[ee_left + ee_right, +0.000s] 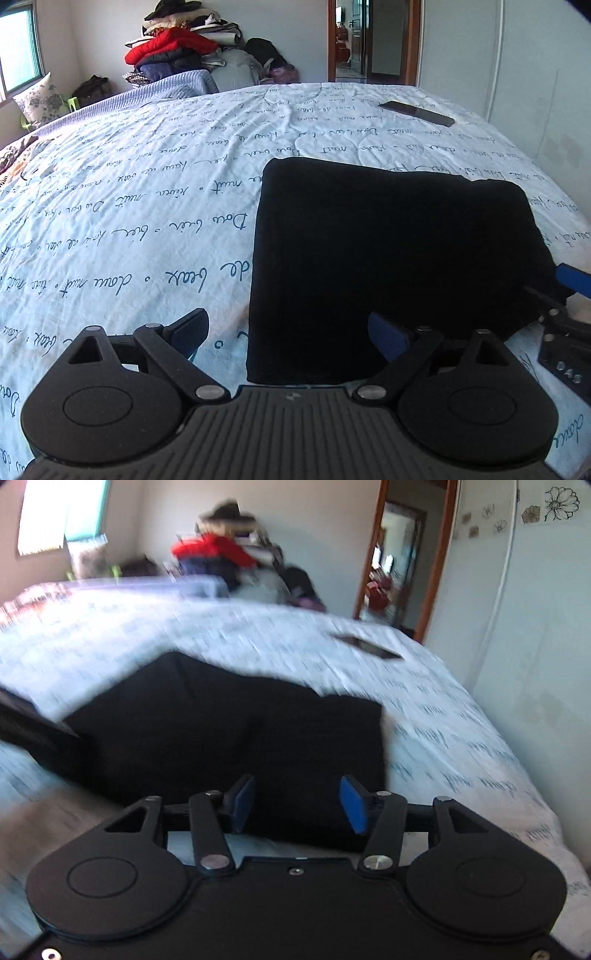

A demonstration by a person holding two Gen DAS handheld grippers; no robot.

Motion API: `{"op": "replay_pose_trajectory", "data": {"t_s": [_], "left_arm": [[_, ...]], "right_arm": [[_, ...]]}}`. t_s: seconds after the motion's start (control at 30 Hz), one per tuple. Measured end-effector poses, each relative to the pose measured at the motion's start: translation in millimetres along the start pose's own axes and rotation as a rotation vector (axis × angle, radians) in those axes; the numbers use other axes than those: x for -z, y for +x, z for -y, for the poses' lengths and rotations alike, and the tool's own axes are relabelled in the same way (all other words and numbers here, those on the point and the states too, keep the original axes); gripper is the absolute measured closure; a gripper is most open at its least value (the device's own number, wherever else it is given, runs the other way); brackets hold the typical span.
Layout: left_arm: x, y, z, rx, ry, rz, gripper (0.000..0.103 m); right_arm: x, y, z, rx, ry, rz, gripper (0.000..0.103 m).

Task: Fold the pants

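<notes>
Both tools, left tool (288,332) and right tool (297,803), gape empty over folded black pants (391,258); careless brushing could undo the fold.

Bed (147,206) with script-printed cover bears folded black pants (388,258), dark phone (417,113).

The bedspread (147,206) bears blue upside-down cursive script; only "de" and "Dou" seem readable, the rest illegible

Pants (399,258): matt black cloth. Bedsheet (147,206): smooth printed cotton-like fabric. Phone (416,113): glossy dark slab.
</notes>
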State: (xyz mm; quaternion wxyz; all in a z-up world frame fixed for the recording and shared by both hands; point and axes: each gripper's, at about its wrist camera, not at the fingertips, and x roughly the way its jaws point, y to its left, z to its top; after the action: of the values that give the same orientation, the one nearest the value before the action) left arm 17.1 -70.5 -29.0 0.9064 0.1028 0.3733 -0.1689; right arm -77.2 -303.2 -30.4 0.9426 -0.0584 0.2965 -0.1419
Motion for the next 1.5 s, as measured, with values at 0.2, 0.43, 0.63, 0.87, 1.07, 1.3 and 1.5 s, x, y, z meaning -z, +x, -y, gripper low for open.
{"op": "replay_pose_trajectory", "data": {"t_s": [0.2,0.43,0.63,0.87,1.07,1.3,1.5], "left_arm": [[7.8,-14.0,10.8,-0.014,0.023,0.012,0.008],[16.2,-25.4,16.6,-0.004,0.022,0.004,0.008],[25.7,-31.3,16.5,-0.009,0.019,-0.008,0.008],[35.1,-42.4,12.3,-0.028,0.000,-0.006,0.008],[50.2,-47.8,8.5,-0.040,-0.011,-0.013,0.008],[68.3,-51.6,0.4,-0.067,-0.063,-0.009,0.008],[78.0,-59.3,-3.2,-0.095,-0.078,0.011,0.008]], "right_arm": [[-2.5,-34.0,5.7,-0.086,0.124,0.051,0.038],[7.4,-47.1,4.7,-0.142,0.229,0.020,0.013],[17.8,-54.9,4.2,-0.124,0.269,-0.022,0.012],[19.7,-61.7,6.5,-0.124,0.305,-0.009,0.010],[24.8,-63.2,0.5,-0.128,0.380,-0.042,0.008],[33.0,-79.3,-16.6,-0.146,0.362,0.010,0.008],[35.9,-88.8,-38.6,-0.107,0.206,0.049,0.008]]}}
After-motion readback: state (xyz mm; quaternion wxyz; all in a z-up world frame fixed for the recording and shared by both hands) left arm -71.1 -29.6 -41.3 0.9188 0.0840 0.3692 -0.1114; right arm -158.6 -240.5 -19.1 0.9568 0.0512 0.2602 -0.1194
